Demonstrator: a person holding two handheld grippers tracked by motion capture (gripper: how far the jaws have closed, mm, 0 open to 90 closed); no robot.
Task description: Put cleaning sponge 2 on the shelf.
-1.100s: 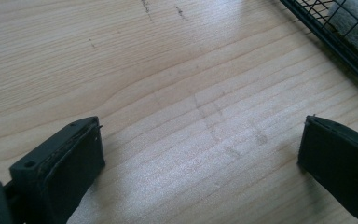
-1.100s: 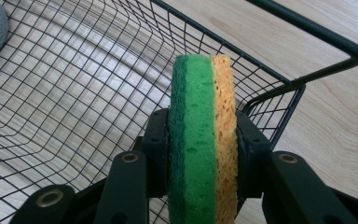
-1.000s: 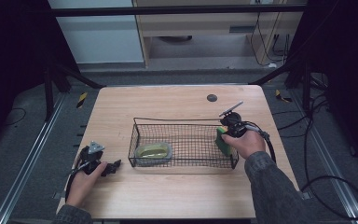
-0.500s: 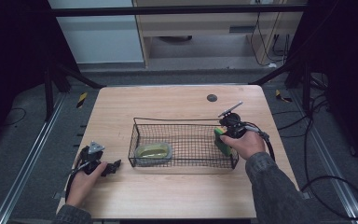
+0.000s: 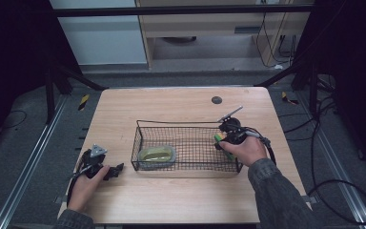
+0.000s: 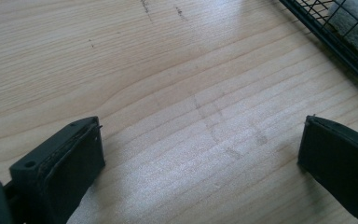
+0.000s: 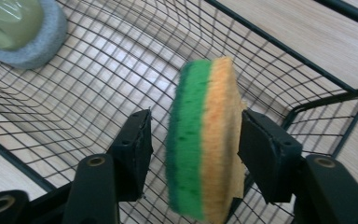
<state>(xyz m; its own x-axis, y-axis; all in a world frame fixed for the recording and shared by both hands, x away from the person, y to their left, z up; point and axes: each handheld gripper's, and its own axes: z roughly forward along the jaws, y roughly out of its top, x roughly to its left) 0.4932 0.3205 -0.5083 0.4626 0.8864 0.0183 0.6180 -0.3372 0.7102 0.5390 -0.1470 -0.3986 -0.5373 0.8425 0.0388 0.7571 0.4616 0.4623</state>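
So the green-and-orange sponge [image 7: 204, 140] stands on edge, long axis upright, inside the black wire basket [image 7: 270, 42] — right tool [image 7: 193, 154] jaws just opening, left pad clear — grey-rimmed dish [image 7: 23, 28] nearby.

Light wood table [image 5: 171, 200] with a black wire basket [image 5: 186, 130] sitting mid-table and a small dark disc [image 5: 216, 100] at the far side.

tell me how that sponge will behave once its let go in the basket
The sponge looks soft and light: probably squashy, springing back. It stands on edge between the right gripper's just-opening jaws, so it may tip flat. Its rough green face likely grips the basket wire rather than sliding.
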